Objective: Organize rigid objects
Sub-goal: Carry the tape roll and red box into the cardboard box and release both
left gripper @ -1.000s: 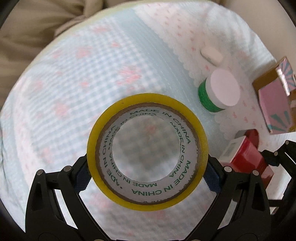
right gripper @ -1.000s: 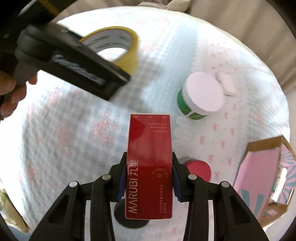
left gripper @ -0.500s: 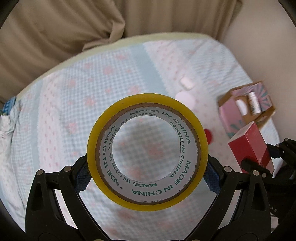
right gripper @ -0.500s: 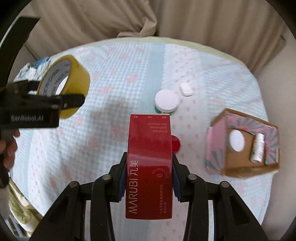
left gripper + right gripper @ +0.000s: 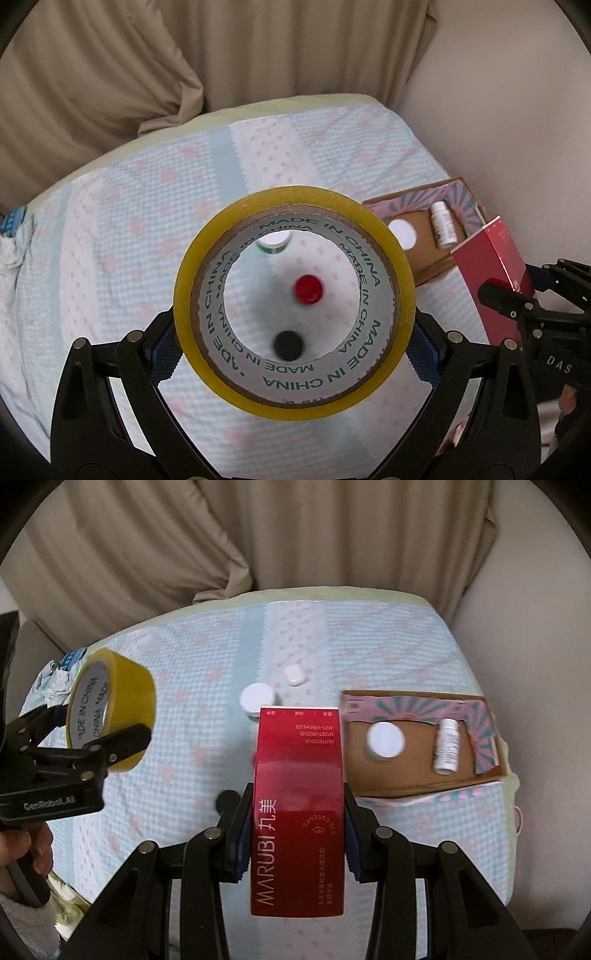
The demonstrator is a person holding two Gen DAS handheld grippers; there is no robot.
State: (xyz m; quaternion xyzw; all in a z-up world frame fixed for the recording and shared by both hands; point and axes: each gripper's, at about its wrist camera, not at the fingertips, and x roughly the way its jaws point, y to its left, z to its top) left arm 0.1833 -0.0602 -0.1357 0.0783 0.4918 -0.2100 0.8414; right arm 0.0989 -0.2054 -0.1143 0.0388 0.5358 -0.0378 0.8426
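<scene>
Both hands are lifting clear of the quilted bed (image 5: pixel 155 672); more of it is showing than a second ago. Left gripper (image 5: pixel 295 343) is grasping the yellow tape roll (image 5: pixel 295 302). Right gripper (image 5: pixel 295 827) is clenching the red MARUBI carton (image 5: pixel 299 812), both carried high. Open cardboard tray (image 5: pixel 413 779) near the bed's right edge is likely the destination.
</scene>
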